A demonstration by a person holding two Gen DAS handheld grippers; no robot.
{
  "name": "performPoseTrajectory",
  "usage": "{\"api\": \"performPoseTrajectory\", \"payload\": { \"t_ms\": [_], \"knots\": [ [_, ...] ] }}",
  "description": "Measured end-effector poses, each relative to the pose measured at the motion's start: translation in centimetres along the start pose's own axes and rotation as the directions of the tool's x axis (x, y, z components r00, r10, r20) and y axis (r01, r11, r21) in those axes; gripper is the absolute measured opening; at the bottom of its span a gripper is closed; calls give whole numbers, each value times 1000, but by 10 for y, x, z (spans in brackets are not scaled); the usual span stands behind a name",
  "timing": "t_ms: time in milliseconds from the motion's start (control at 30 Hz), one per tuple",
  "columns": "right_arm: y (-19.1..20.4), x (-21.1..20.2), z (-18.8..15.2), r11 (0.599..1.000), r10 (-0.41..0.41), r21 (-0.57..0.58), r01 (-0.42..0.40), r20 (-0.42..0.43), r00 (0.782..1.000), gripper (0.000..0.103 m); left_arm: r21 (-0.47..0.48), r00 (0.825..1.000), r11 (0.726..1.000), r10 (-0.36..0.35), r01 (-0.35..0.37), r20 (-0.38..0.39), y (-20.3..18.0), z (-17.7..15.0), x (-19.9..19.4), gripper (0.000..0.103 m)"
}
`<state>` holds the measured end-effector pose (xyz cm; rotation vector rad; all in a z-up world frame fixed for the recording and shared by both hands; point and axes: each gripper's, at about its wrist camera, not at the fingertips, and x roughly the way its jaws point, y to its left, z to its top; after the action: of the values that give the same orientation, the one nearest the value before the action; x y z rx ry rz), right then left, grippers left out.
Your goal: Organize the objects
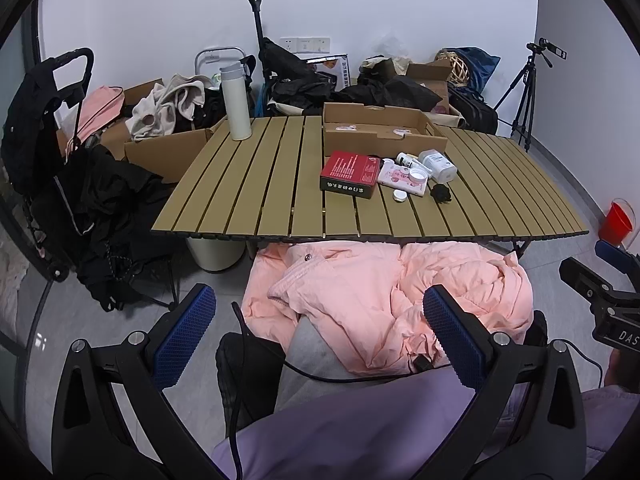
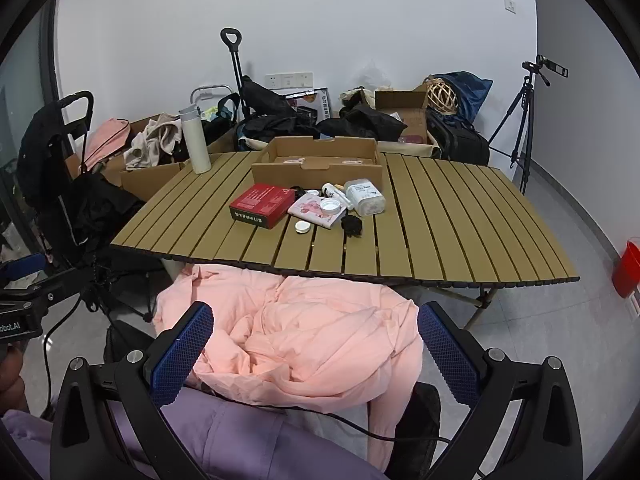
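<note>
A slatted tan table [image 1: 256,200] [image 2: 440,216] holds a red box [image 1: 350,175] [image 2: 262,205], a pink printed pack [image 1: 402,178] [image 2: 316,210], a clear white-labelled jar [image 1: 438,165] [image 2: 365,197], small white lids [image 1: 399,196] [image 2: 302,227], a black clump [image 1: 441,193] [image 2: 351,225], an open cardboard tray [image 1: 380,128] [image 2: 320,158] and a white bottle [image 1: 236,98] [image 2: 195,140]. My left gripper [image 1: 318,340] and right gripper [image 2: 316,354] are open and empty, low in front of the table, over a pink jacket [image 1: 380,300] [image 2: 312,340].
Cardboard boxes, clothes and bags crowd the floor behind the table. A black folding chair [image 1: 60,160] stands at the left. A tripod with a camera [image 1: 528,96] [image 2: 524,116] stands at the right, and a red bucket [image 1: 616,220] [image 2: 628,268] sits by the wall.
</note>
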<state>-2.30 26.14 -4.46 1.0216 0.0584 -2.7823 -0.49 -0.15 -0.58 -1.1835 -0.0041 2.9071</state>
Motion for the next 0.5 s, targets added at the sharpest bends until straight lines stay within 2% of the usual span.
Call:
{"api": "performPoseTrajectory", "payload": {
  "t_ms": [367, 500],
  "knots": [
    [1, 3, -3, 1000, 5, -3, -6, -11, 1000, 103, -3, 1000, 1000, 0, 0, -5, 1, 0, -1, 103],
    [-2, 5, -4, 999, 30, 18, -29, -18, 999, 103, -3, 1000, 1000, -2, 2, -7, 1, 0, 0, 103]
  ]
}}
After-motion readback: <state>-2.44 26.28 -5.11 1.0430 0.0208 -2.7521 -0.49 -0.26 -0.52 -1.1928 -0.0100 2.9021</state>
